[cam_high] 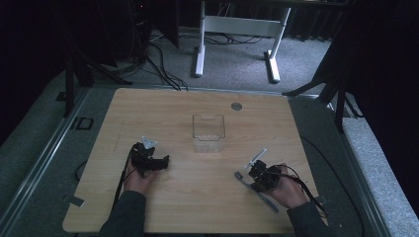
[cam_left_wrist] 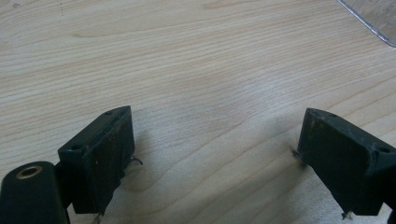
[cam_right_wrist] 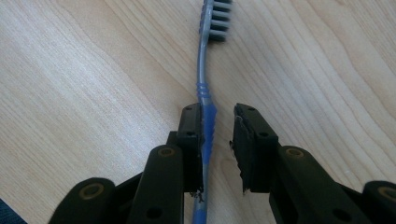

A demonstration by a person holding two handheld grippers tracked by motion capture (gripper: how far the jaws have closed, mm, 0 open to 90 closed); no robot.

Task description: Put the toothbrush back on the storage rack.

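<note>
A blue and grey toothbrush (cam_right_wrist: 204, 79) lies flat on the wooden table (cam_high: 197, 197), its bristle head (cam_right_wrist: 215, 23) pointing away from my right gripper. My right gripper (cam_right_wrist: 218, 112) straddles the handle, open. One jaw touches the handle's side and the other stands a little off it. In the high view the toothbrush (cam_high: 267, 200) lies diagonally at the near right under the right gripper (cam_high: 251, 178). My left gripper (cam_left_wrist: 217, 121) hovers low over bare wood with its jaws wide open and nothing between them. From above, the left gripper (cam_high: 163, 162) sits at the near left.
A clear plastic box (cam_high: 208, 133) stands at the table's middle, between and beyond the two grippers; its corner (cam_left_wrist: 373, 18) shows in the left gripper view. A small metal disc (cam_high: 236, 105) is set into the far side of the table. A white desk frame (cam_high: 237, 29) stands beyond.
</note>
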